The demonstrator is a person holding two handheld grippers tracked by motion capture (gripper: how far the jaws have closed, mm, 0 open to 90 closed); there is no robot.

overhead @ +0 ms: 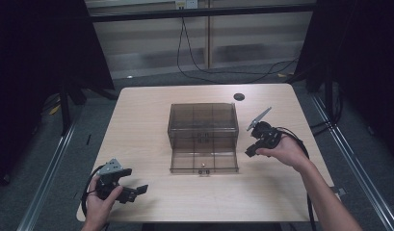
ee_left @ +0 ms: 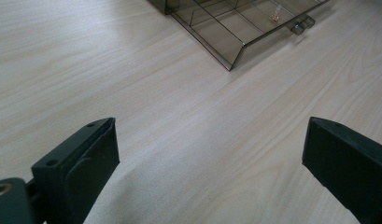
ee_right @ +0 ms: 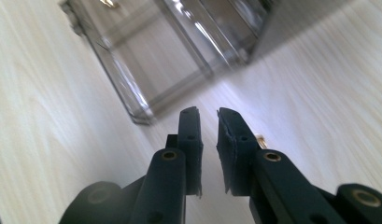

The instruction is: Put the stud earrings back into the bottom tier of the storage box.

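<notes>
A smoked clear plastic drawer box (overhead: 203, 120) stands mid-table, its lower drawer (overhead: 185, 161) pulled out toward me. A small brass piece (overhead: 202, 166) lies near the drawer's front wall, seen too as the brass piece (ee_left: 274, 16) in the left gripper view. My left gripper (overhead: 137, 192) rests at the near left of the table, well short of the drawer; its jaws stand wide open over bare wood (ee_left: 211, 122). My right gripper (overhead: 250, 151) hovers beside the drawer's right front corner (ee_right: 142, 107). Its jaws (ee_right: 207, 111) are almost together, with nothing seen between them.
The table (overhead: 137, 125) is pale wood with rounded corners. A small black round object (overhead: 239, 96) lies at the back, right of centre. Cables (overhead: 194, 67) trail on the floor beyond the far edge. Dark frames stand on both sides.
</notes>
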